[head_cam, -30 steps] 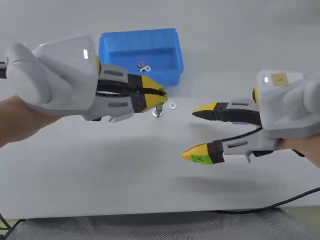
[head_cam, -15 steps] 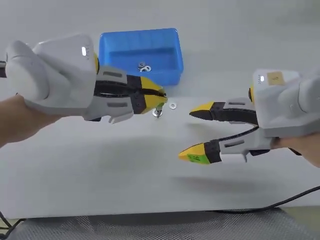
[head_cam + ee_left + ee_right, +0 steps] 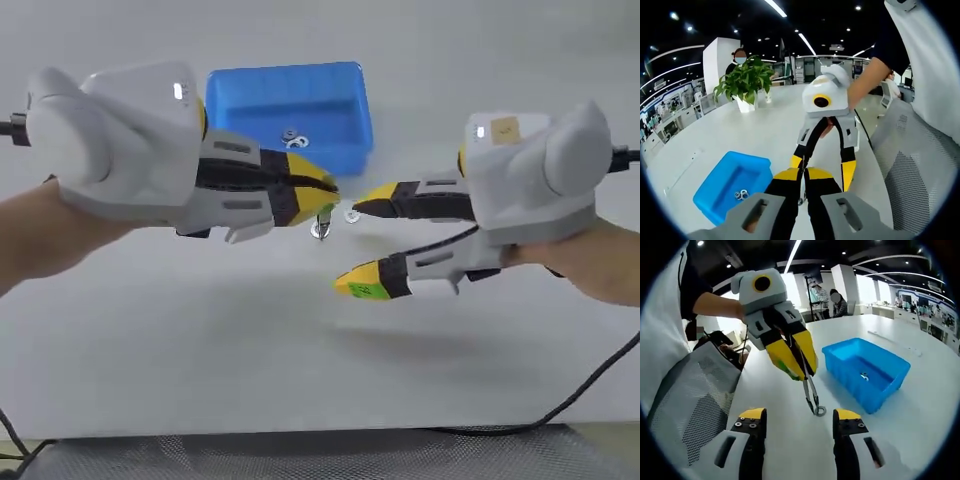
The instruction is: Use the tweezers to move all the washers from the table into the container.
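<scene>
White table (image 3: 200,340) spreads across the head view, with a blue container (image 3: 290,100) at its far side holding a few washers (image 3: 292,137). Compared with a second ago, the right gripper (image 3: 352,248) has come left and slightly up, toward the left gripper (image 3: 322,190). Its upper jaw tip, earlier well apart from the loose washer (image 3: 352,215) on the table, now sits just beside it. Its jaws are spread wide with nothing between them. The left gripper has hardly shifted against the container. Its jaws are pressed together on the tweezers (image 3: 321,222), which point down at the table just left of the loose washer.

In the right gripper view the tweezers (image 3: 810,387) hang from the left gripper (image 3: 790,357), and their tips meet the rim of the loose washer (image 3: 820,410). Whether they pinch it I cannot tell. That washer lies on the table on the near side of the container (image 3: 867,370).

The container's near wall stands just behind the tweezers. A wide bare stretch of table lies between the grippers and the near edge, where grey mesh (image 3: 300,455) shows below. A black cable (image 3: 590,380) curls over the near right corner. In the left gripper view the container (image 3: 732,182) sits to the left, the right gripper (image 3: 822,167) faces head-on, and the table runs on to a potted plant (image 3: 745,82).
</scene>
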